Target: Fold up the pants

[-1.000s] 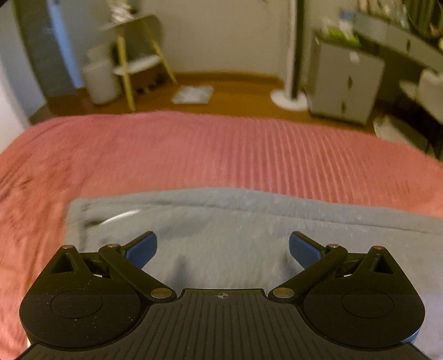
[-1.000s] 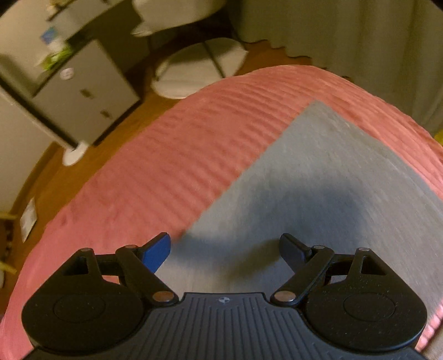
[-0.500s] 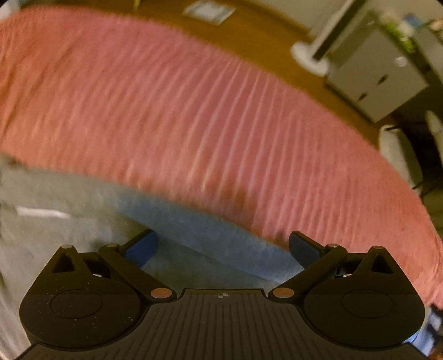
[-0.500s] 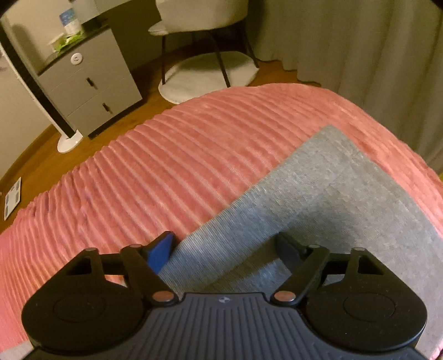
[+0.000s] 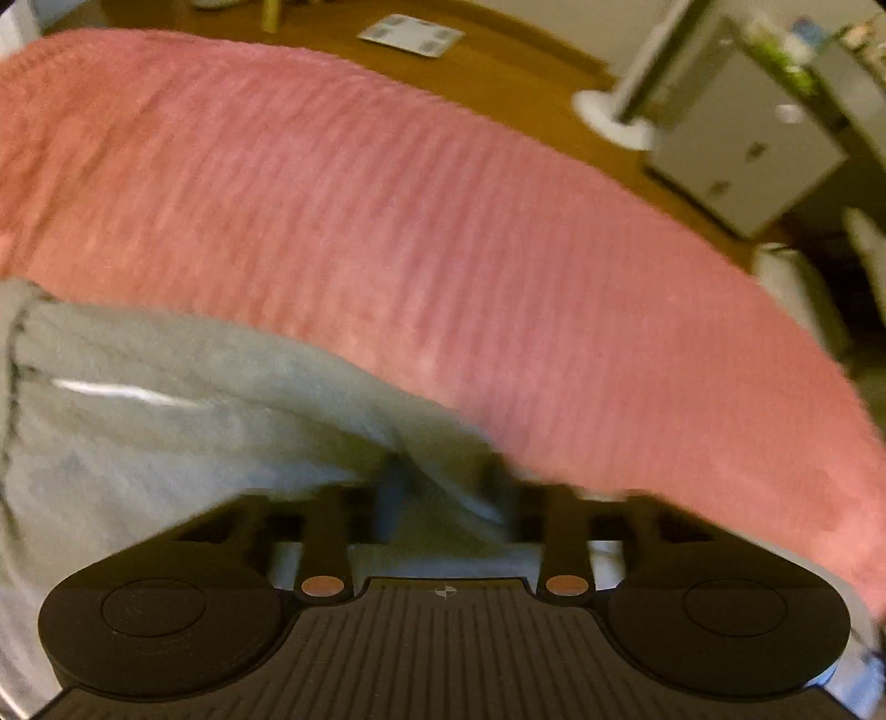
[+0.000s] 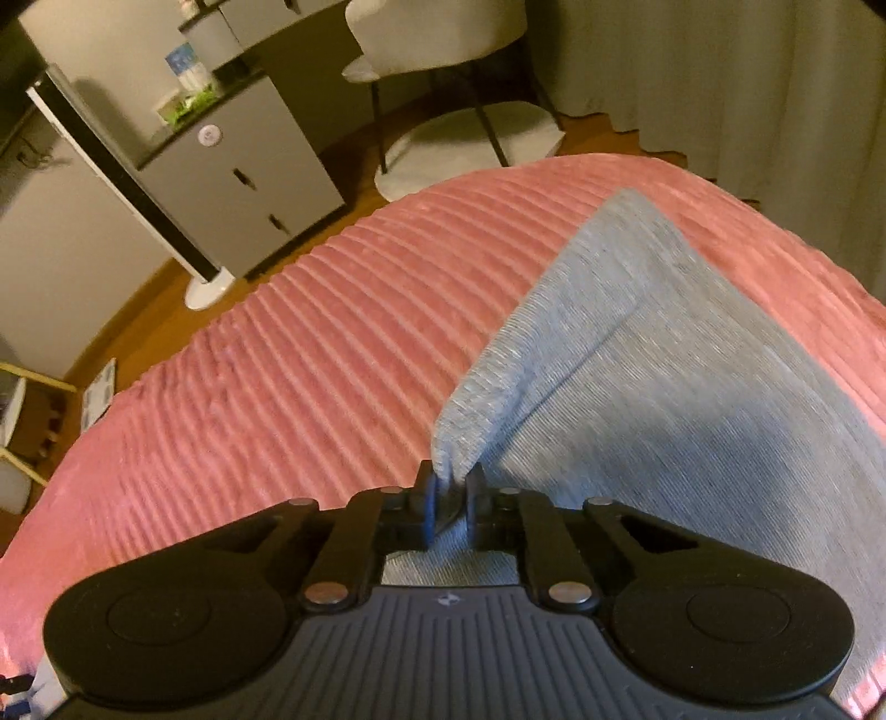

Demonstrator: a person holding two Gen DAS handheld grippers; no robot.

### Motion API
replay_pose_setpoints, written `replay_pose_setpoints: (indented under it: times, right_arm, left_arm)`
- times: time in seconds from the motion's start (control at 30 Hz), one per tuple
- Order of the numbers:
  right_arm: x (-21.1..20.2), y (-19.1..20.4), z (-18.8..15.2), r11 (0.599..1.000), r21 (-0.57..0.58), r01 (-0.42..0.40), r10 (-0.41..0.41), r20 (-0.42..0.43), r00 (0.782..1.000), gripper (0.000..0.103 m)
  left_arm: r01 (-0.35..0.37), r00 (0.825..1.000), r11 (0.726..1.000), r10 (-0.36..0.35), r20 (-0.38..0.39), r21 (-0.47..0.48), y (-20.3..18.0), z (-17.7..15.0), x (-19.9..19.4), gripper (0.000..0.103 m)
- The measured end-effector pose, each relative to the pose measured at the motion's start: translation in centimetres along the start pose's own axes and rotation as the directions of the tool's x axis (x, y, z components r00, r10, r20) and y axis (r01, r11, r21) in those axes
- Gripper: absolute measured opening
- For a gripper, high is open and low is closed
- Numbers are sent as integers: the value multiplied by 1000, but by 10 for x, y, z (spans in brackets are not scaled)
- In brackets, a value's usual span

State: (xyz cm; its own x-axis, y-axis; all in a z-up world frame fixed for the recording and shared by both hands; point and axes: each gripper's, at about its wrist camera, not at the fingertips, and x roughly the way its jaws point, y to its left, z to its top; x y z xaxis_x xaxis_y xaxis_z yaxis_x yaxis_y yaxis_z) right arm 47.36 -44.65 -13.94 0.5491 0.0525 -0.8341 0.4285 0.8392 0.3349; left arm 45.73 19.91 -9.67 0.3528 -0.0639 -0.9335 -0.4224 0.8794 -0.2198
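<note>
Grey pants [image 5: 166, 421] lie on a pink ribbed bedspread [image 5: 443, 232]. In the left wrist view my left gripper [image 5: 443, 487] has its fingers closed in on a raised fold of the pants' far edge; the view is blurred. A white drawstring [image 5: 122, 393] shows on the pants at left. In the right wrist view my right gripper [image 6: 449, 495] is shut on the edge of the pants [image 6: 664, 376] and lifts it off the bedspread [image 6: 304, 360], with a flap turned up in front.
A grey drawer cabinet [image 6: 238, 183] and a white floor stand [image 6: 205, 288] are beyond the bed. A chair on a round rug [image 6: 470, 144] and a curtain [image 6: 720, 66] stand at the back right. A flat white item lies on the wooden floor [image 5: 410, 36].
Both grippers went from open above the pants to closed on the pants' edge. The fabric is now pinched up and lifted at each grip.
</note>
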Motion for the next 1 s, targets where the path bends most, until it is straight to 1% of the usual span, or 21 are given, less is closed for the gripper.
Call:
replay_pose_setpoints:
  times: [0.03,0.1,0.2,0.23,0.33,0.43,0.47,0.53,0.6,0.63,0.67,0.7,0.73,0.77,0.8,0.83,0.87,0.9,0.93,0.97,1.0]
  right_arm:
    - [-8,-3,-5,1000,3,-16,16,9,1000,8]
    - [-22,-11,-12,999,10,-48,47,20,999,8]
    - [-55,-28,-27,993,21,-112,111,37,993,8]
    - [-69,-35,-34,990,27,-141,139,50,989,8]
    - [-116,-66,-60,963,69,-261,254,96,963,7]
    - [-169,-102,-100,941,86,-326,312,145,939,7]
    - [-185,-113,-117,939,91,-330,315,149,937,7]
    - [-209,-133,-153,943,90,-320,306,138,942,7]
    - [-224,-148,-191,962,70,-262,254,109,961,5]
    - [-227,-154,-210,975,57,-217,211,96,973,3]
    - [-227,-157,-226,987,34,-158,155,78,985,3]
    - [-223,-159,-237,995,12,-102,101,67,993,3]
    - [-219,-162,-245,998,11,-56,55,61,997,3]
    - [-216,-163,-250,1000,14,-27,26,61,998,4]
    - [-214,-163,-252,999,35,-9,6,75,997,7]
    - [-214,-161,-254,999,48,-3,-1,91,996,7]
    - [-214,-155,-256,999,37,1,-6,113,994,7]
    - [-215,-146,-258,1000,20,12,-14,136,991,14]
    - [-216,-137,-259,1000,-13,18,-16,158,987,26]
    - [-214,-129,-257,998,-53,39,-29,185,982,36]
    - [-215,-120,-257,994,-82,73,-53,225,973,56]
  left_arm:
    - [8,1000,1000,-8,12,4,2,-6,-7,13]
    - [28,999,999,-29,35,41,7,-20,-23,11]
    - [101,991,993,-106,77,65,28,-51,-56,10]
    - [138,985,988,-144,96,67,39,-61,-69,10]
    - [221,963,971,-233,138,95,76,-108,-112,9]
    - [250,947,961,-268,179,118,123,-170,-153,1]
    - [252,942,960,-271,195,120,141,-193,-165,1]
    - [247,942,962,-266,203,117,173,-237,-178,2]
    - [222,957,971,-234,175,84,202,-270,-174,2]
    - [206,964,976,-215,155,74,212,-277,-166,3]
    - [186,968,980,-195,158,69,218,-278,-160,5]
    - [165,969,984,-173,177,61,221,-275,-156,10]
    - [147,964,987,-156,214,59,219,-269,-156,19]
    - [146,957,987,-159,242,69,213,-255,-153,31]
    - [142,950,987,-157,269,71,206,-247,-154,58]
    - [126,943,990,-139,303,62,198,-236,-156,74]
    - [112,933,993,-121,339,48,188,-224,-159,78]
    - [114,924,993,-122,363,43,180,-215,-160,85]
    - [134,914,989,-147,379,61,169,-202,-161,93]
    - [139,910,988,-157,383,73,159,-190,-159,95]
    - [127,911,989,-145,386,72,148,-180,-157,95]
